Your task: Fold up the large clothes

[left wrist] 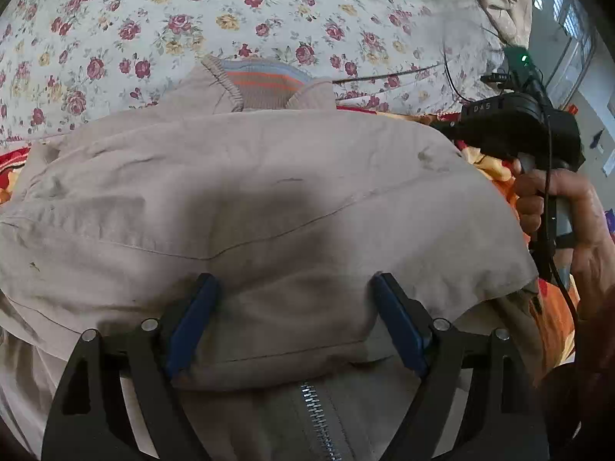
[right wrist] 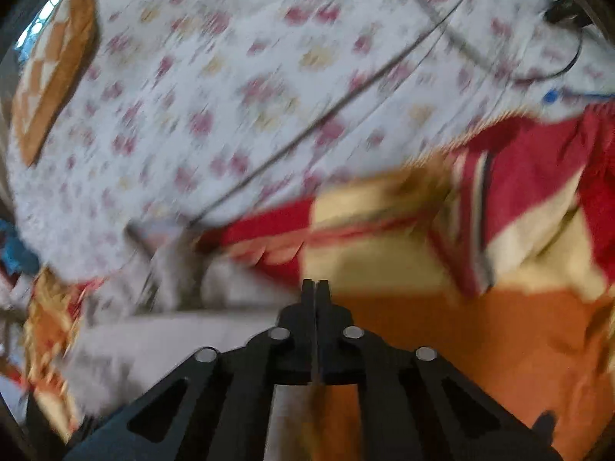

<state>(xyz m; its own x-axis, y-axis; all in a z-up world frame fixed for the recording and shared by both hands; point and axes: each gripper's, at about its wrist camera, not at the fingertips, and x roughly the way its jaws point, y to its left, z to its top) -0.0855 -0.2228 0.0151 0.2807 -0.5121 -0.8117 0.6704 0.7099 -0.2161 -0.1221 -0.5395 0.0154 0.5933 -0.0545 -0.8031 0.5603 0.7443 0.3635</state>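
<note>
Soft, floppy beige jacket [left wrist: 246,207] on the bed [left wrist: 115,19], best pinched at edge near 6 o'clock. Left gripper [left wrist: 292,326] spread wide; right gripper [right wrist: 316,288] pressed together, empty.

the jacket [left wrist: 246,207] filling the middle of the left wrist frame is showing pale beige, with a silver zipper [left wrist: 319,418] at the lower centre and a collar lining [left wrist: 265,84] striped grey, orange and light blue. the bedsheet [left wrist: 269,11] across the top is showing white with maroon and yellow flowers. the blanket [right wrist: 499,326] in the right wrist frame's lower right is showing orange, red and cream. the left hand-held gripper [left wrist: 294,288] is showing black with blue pads [left wrist: 399,330].
</note>
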